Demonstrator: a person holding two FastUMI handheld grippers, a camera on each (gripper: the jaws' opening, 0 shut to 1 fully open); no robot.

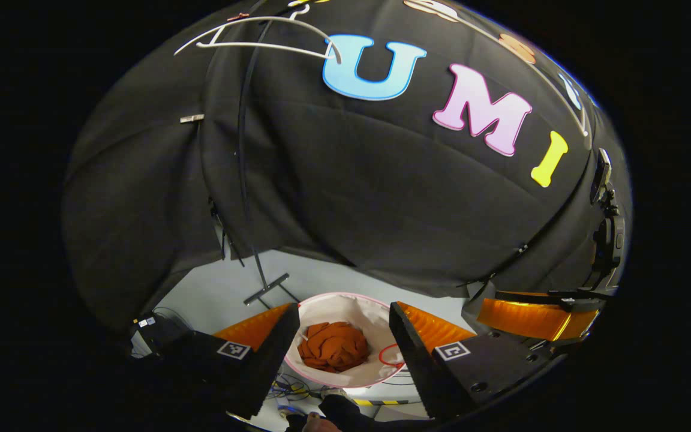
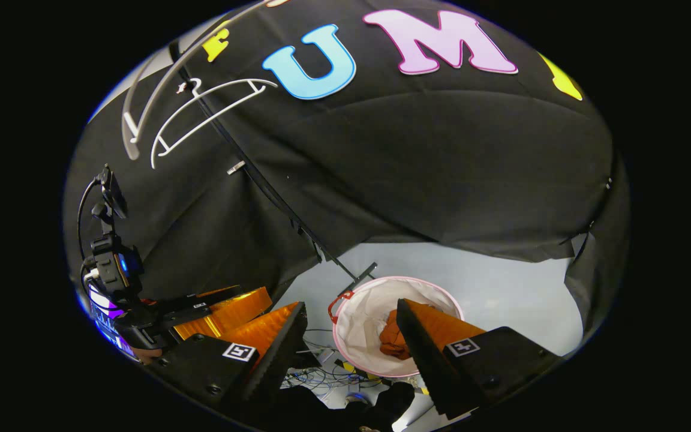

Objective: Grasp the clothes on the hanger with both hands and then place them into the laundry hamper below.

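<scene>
Left gripper view: left gripper (image 1: pixel 342 354) is being held spread w/ nothing between fingers, above hamper (image 1: pixel 375 315); clothes (image 1: pixel 333 347) are lying crumpled inside it; bare hanger (image 1: pixel 261 37) is hanging up top.
Right gripper view: right gripper (image 2: pixel 351 354) is likewise being held spread, empty; hamper (image 2: pixel 357 324) below, clothes (image 2: pixel 392 342) inside, hanger (image 2: pixel 201 114) bare.

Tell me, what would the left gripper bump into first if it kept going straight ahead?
Probably the orange clothes bunched in the laundry hamper; they sit between the left gripper's open fingers. Depth is hard to judge.
</scene>
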